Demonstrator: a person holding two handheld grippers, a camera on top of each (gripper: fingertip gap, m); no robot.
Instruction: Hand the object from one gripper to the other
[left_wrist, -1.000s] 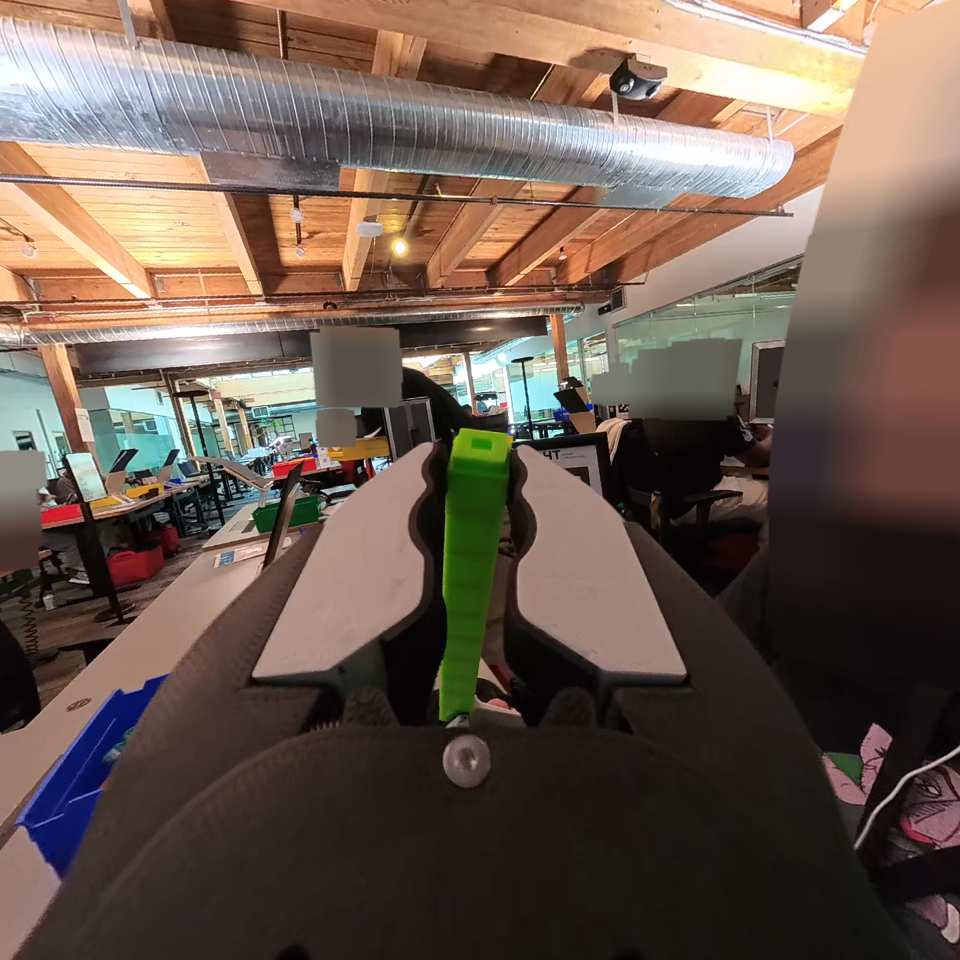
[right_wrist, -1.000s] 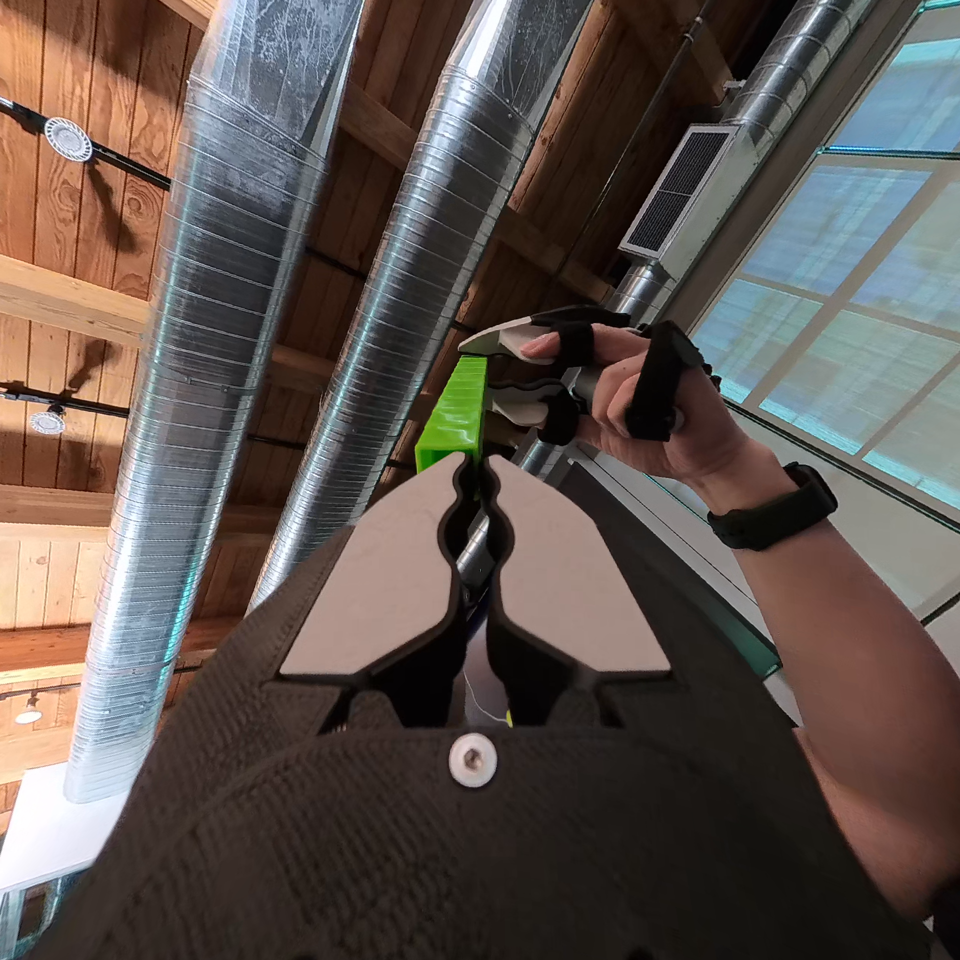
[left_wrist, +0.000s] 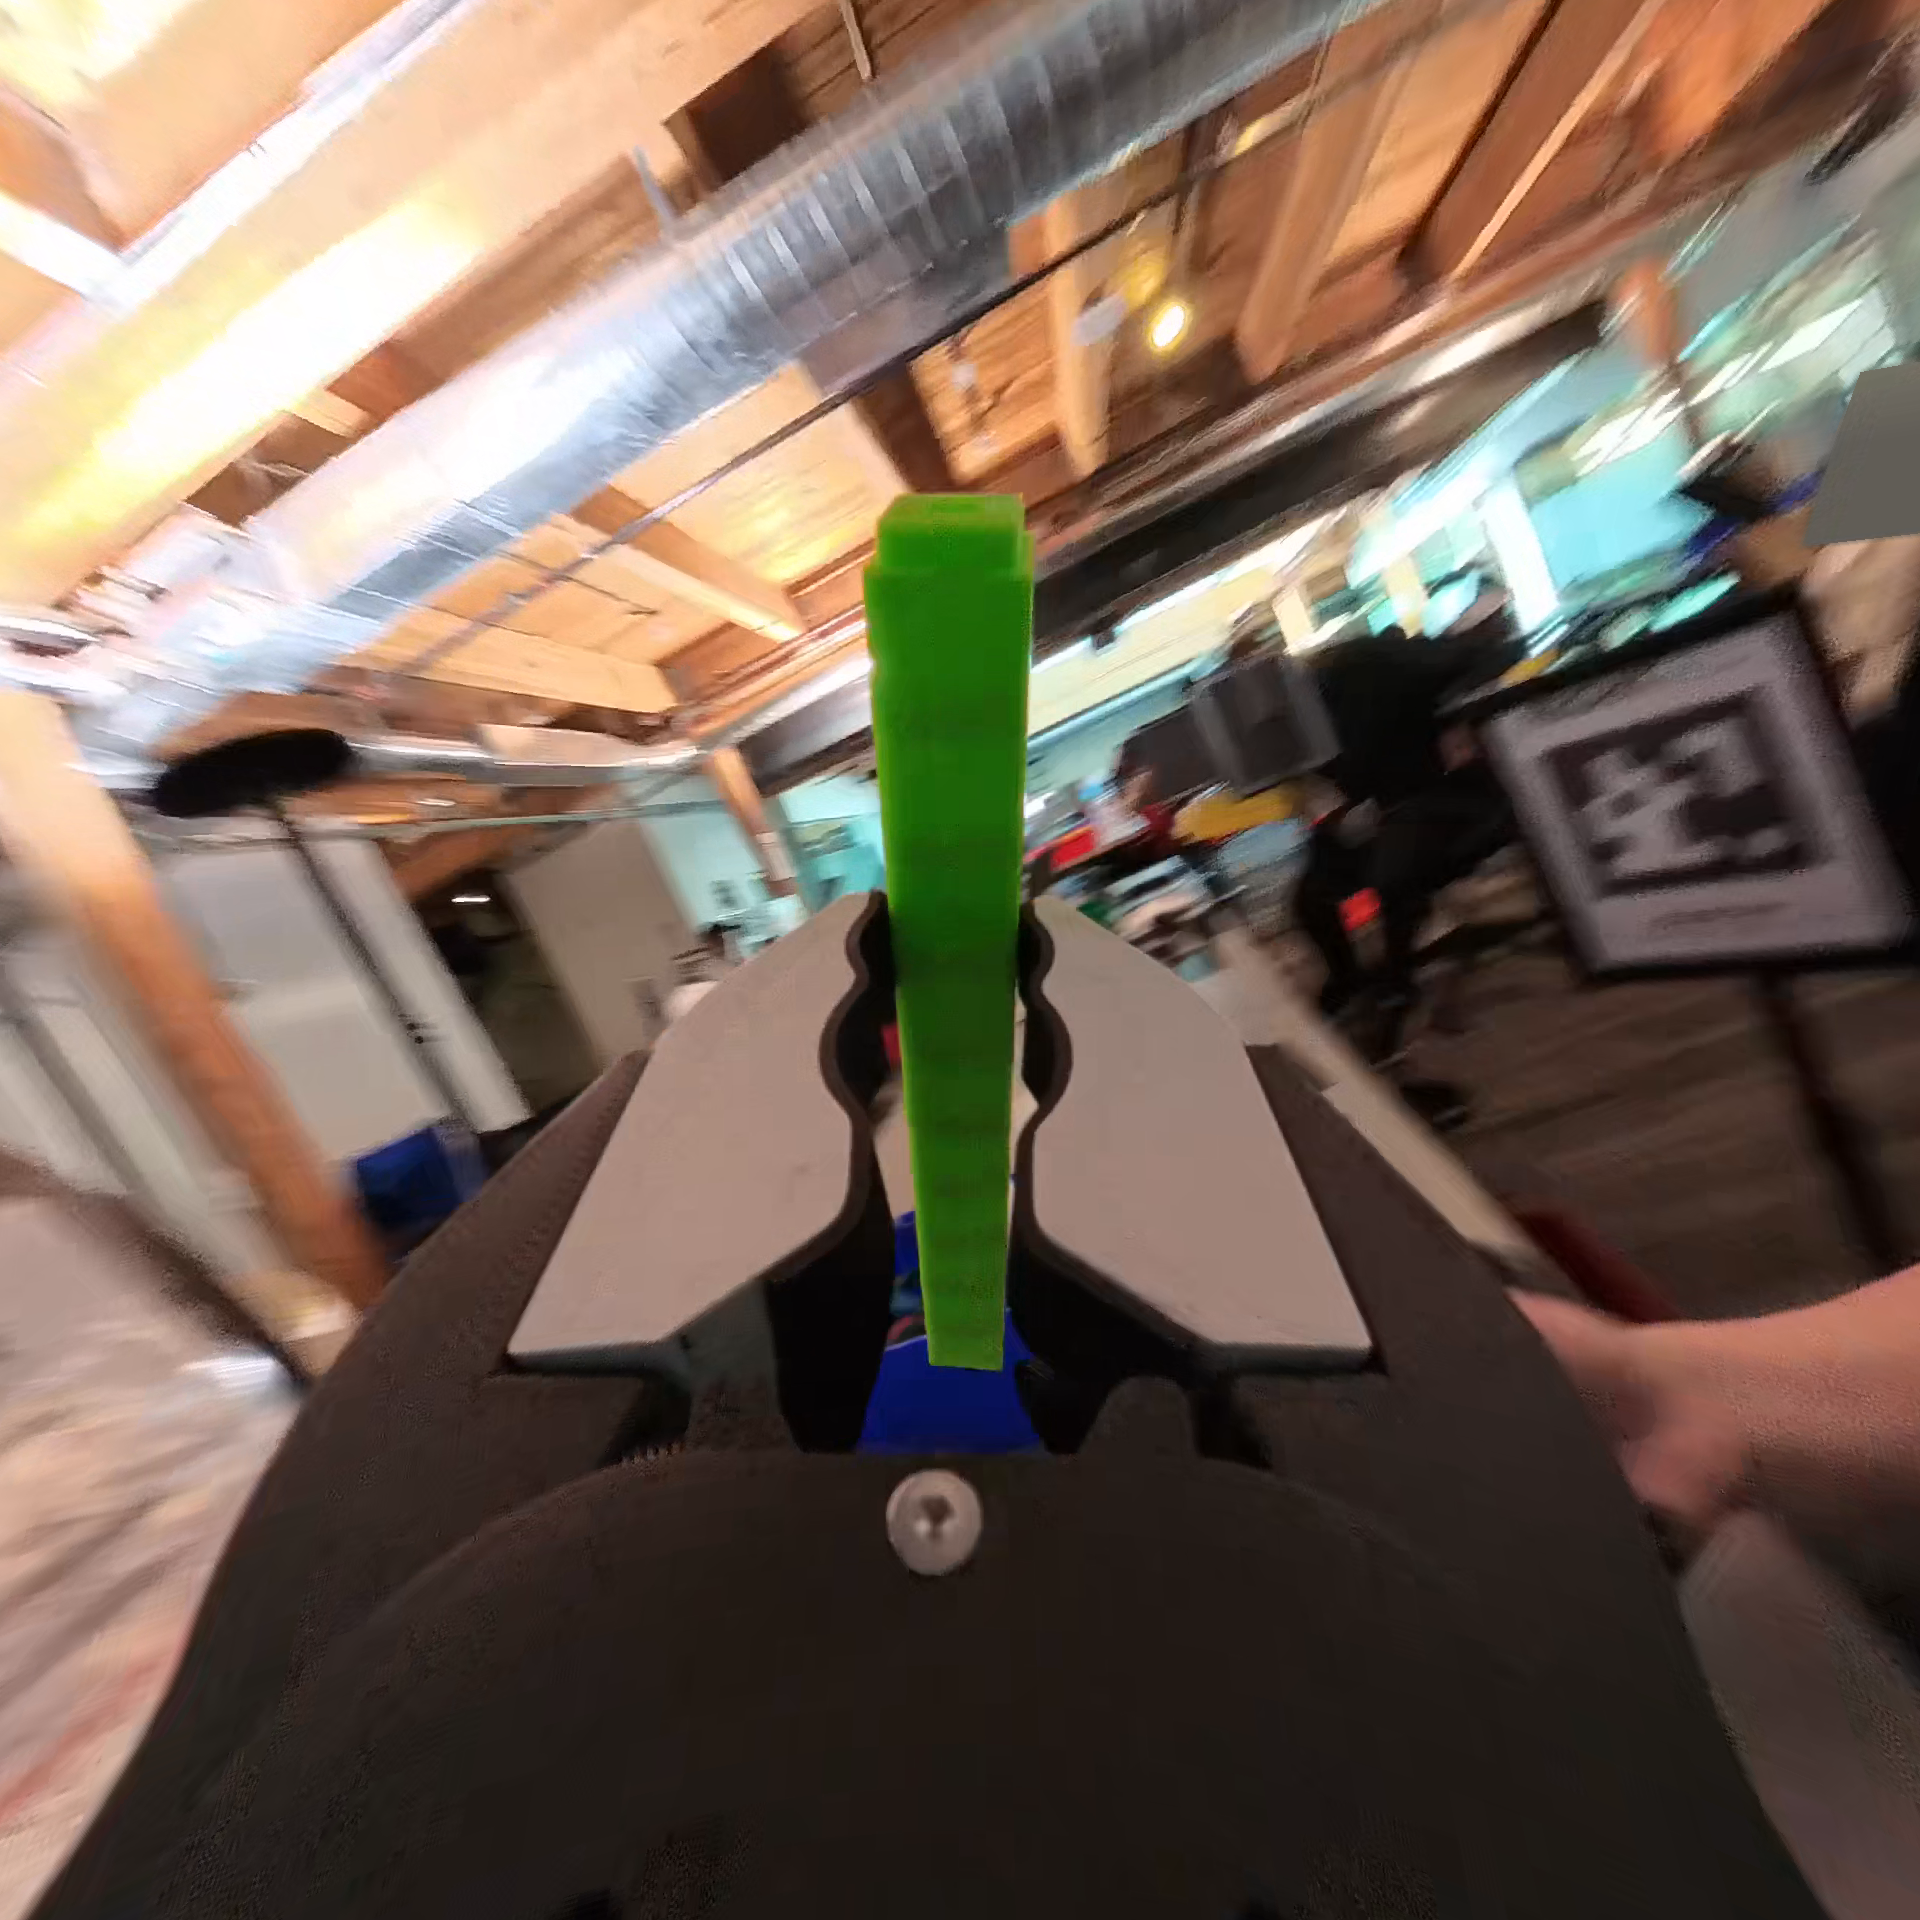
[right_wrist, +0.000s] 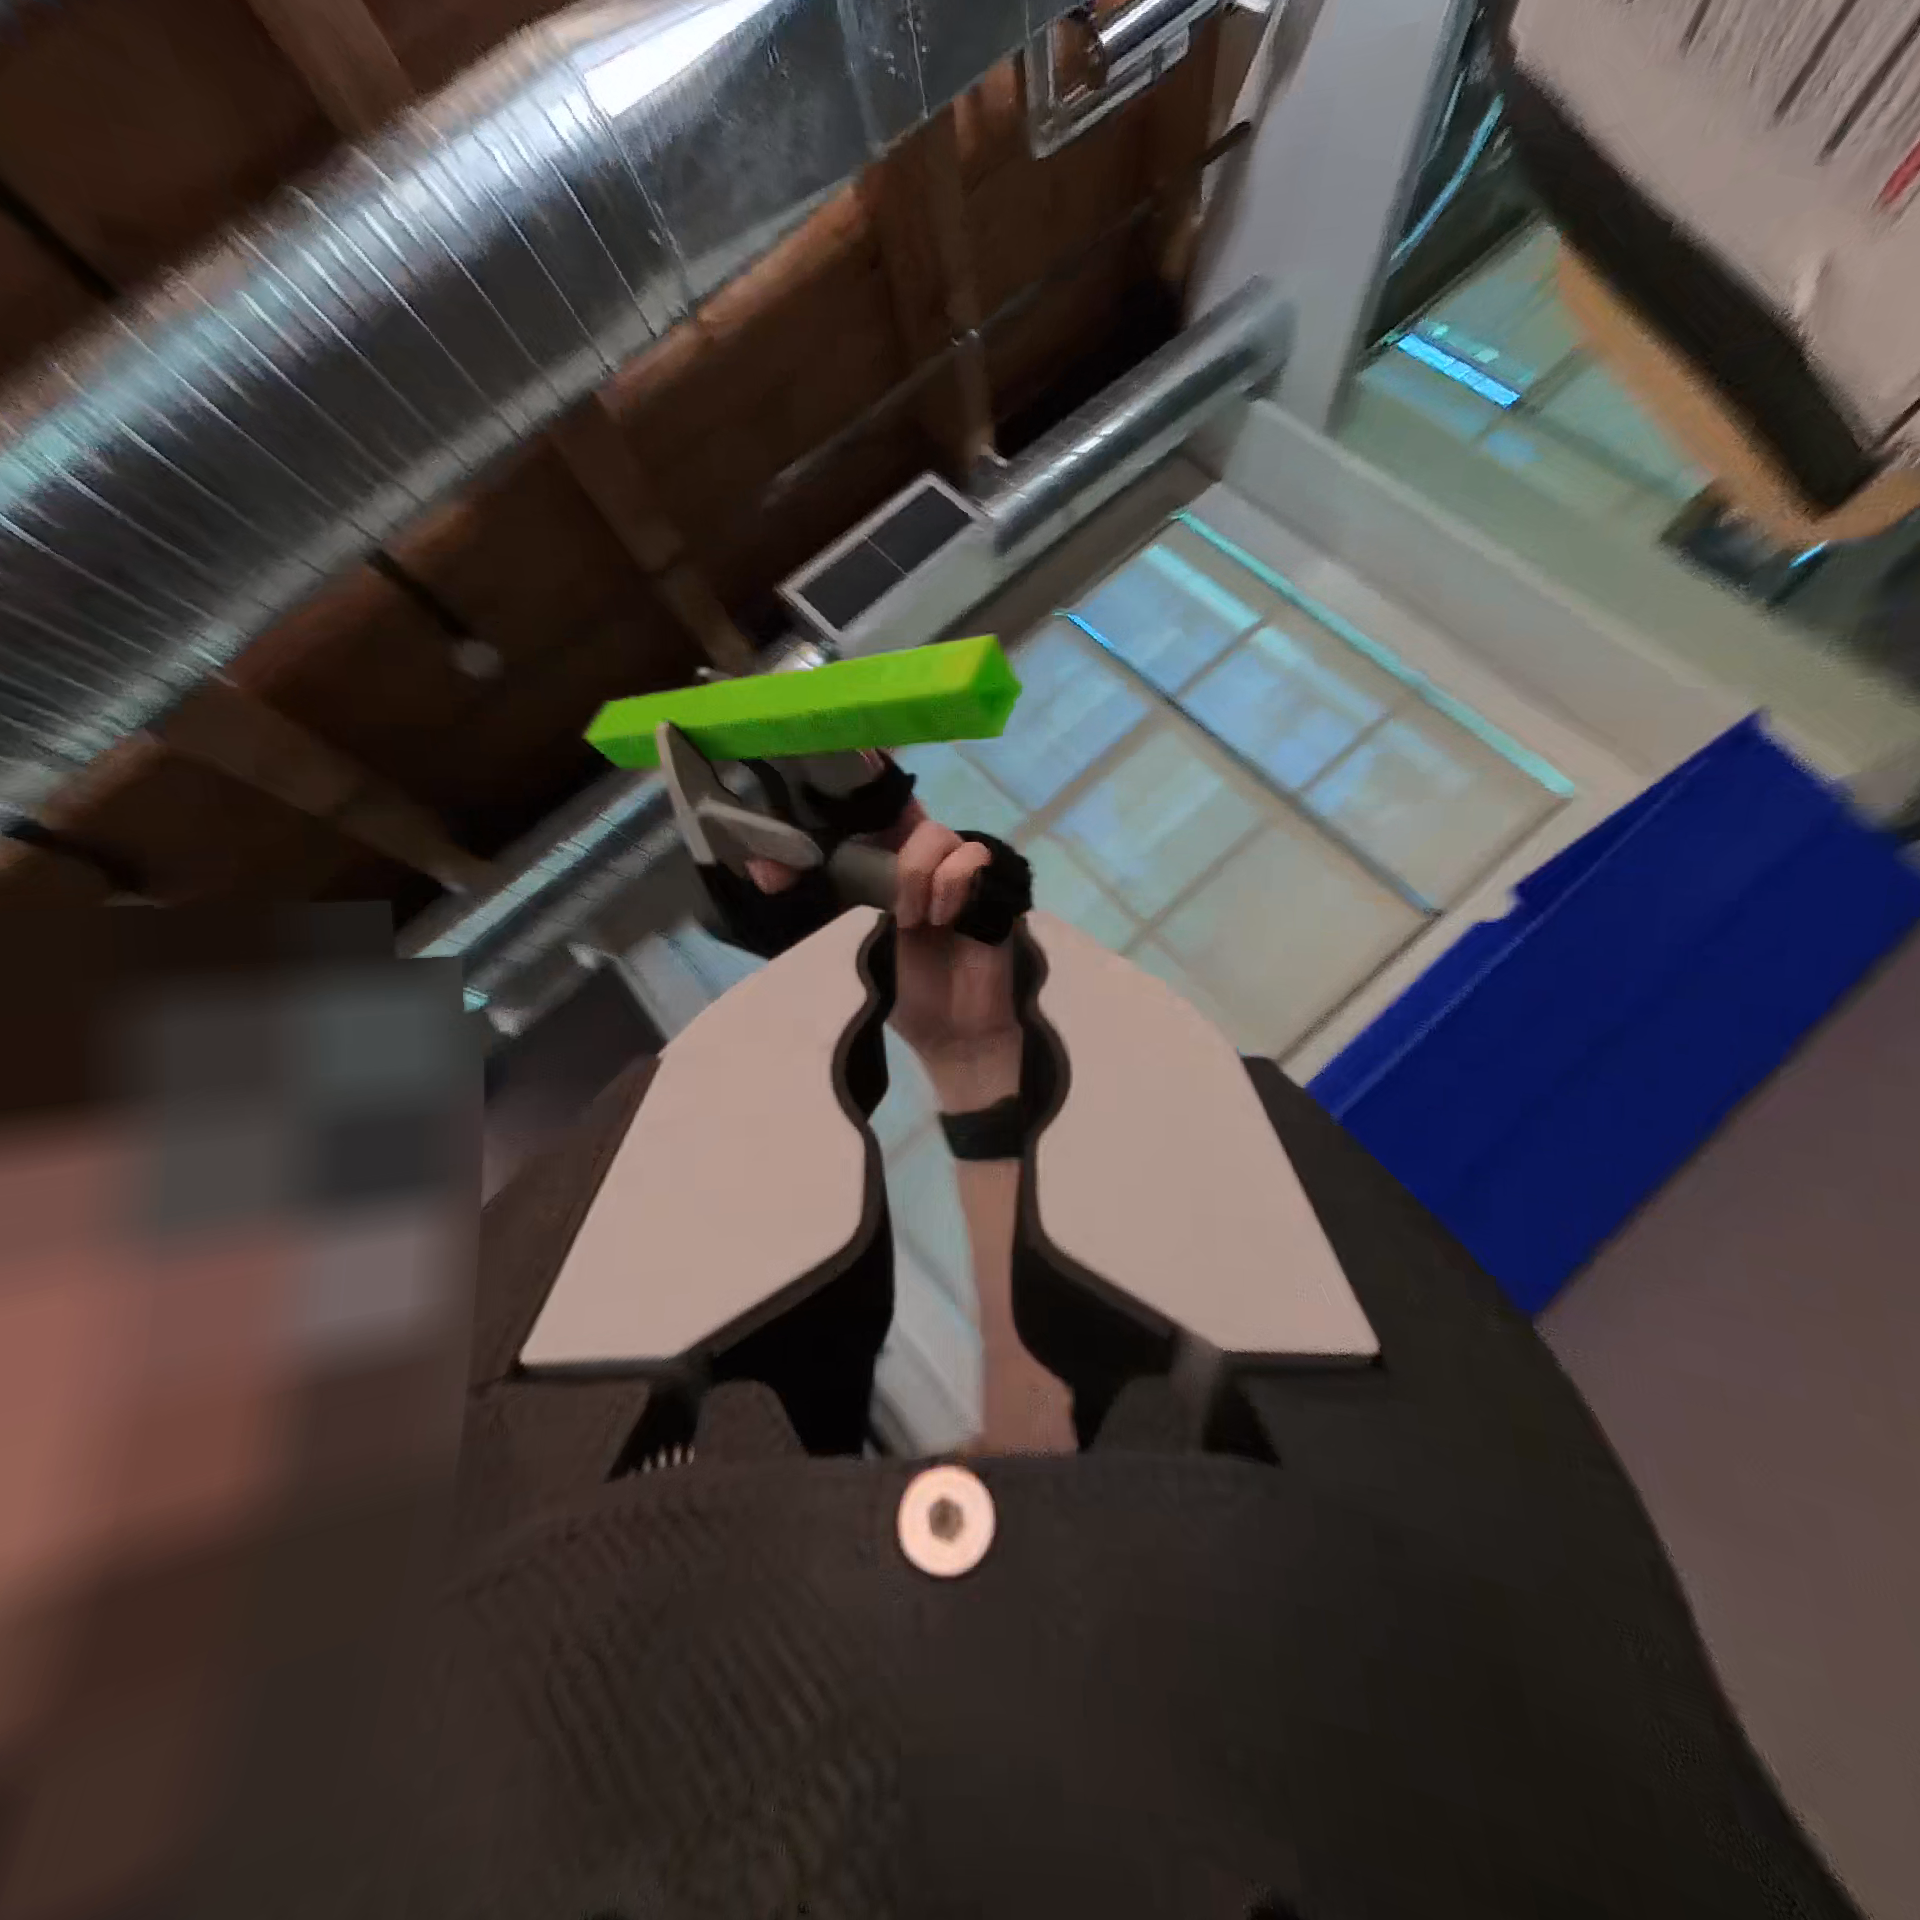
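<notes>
A bright green bar (left_wrist: 951, 935) sits between grey, black-edged fingers (left_wrist: 717, 1164), a deep blue bin (right_wrist: 1621, 1049) at three o'clock, silver ribbed duct (right_wrist: 312, 395) at ten o'clock against brown wood.

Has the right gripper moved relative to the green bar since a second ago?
Yes. The right gripper has backed away, open; green bar sits farther off.

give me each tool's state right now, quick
left tool: closed on the green bar
right tool: open, holding nothing
</notes>
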